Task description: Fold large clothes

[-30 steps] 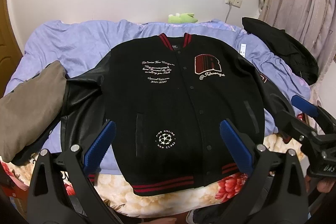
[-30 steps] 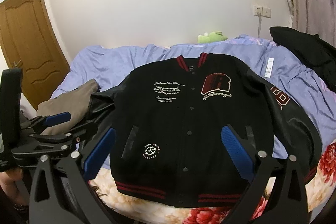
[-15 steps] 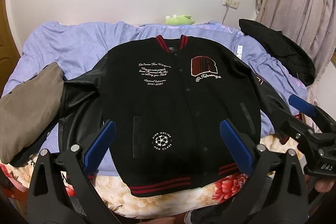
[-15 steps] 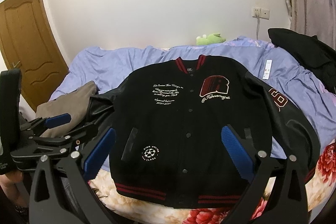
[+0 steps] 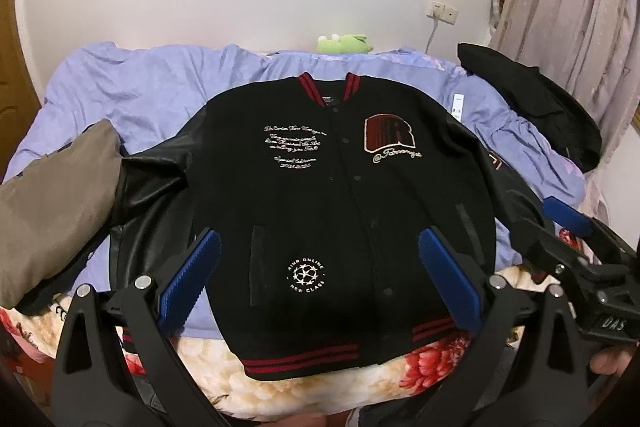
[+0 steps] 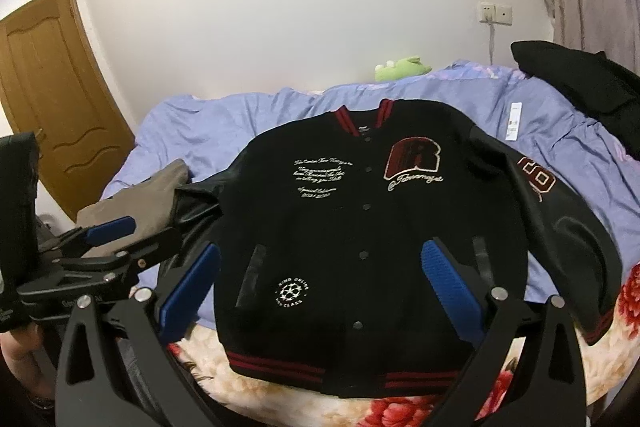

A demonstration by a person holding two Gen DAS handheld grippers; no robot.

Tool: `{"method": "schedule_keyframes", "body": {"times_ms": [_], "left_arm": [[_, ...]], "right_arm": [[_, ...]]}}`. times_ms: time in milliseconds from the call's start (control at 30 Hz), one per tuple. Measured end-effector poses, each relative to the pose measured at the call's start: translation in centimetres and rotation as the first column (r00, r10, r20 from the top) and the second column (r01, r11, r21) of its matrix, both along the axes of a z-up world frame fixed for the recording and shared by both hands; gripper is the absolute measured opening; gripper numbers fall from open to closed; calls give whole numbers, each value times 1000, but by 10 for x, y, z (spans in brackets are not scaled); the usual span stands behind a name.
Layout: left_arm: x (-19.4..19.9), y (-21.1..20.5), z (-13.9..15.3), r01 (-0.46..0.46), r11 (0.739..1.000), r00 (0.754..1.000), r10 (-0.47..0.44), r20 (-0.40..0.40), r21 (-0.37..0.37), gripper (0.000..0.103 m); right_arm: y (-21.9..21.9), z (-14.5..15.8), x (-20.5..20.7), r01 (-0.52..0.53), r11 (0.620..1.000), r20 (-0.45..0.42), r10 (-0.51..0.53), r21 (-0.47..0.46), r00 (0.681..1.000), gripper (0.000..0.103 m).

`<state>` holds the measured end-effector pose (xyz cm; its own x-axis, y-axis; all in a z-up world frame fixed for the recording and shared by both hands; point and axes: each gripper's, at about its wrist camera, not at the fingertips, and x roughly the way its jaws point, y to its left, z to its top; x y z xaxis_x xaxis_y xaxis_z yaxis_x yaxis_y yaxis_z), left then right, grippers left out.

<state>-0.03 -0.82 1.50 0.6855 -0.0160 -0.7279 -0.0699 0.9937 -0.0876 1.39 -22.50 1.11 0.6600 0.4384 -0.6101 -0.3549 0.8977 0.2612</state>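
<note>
Black angular frames with silver screws are seen on the left gripper [image 5: 320,283] and right gripper [image 6: 320,287]; ribbed blue pads [image 5: 191,281] are fitted inside.

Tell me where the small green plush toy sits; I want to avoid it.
The small green plush toy sits at the bed's far edge against the wall, beyond the black varsity jacket's collar.

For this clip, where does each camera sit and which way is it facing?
Left wrist: on the left tongs, facing forward over the bed at the jacket; the right tongs and a bit of hand show at right.
Right wrist: on the right tongs, facing the same jacket from further right; the left tongs show at left.
Shared: jacket, green plush toy, wall socket.
</note>
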Motion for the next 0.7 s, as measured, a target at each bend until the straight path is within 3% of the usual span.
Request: {"method": "schedule_keyframes", "body": {"times_ms": [233,400,700], "left_arm": [[-2,6,1,-13,1000,1000,14,28,-16,98],[-6,2,0,-5,999,996,1,89,40,98],[-2,0,-4,57,998,997,-59,54,40,98]], "right_arm": [[-3,-1,-3,2,1000,4,-2,7,1000,99],[-6,-6,-2,9,1000,5,-9,3,1000,99],[3,-10,-2,-30,999,28,32,-45,999,99]]}}
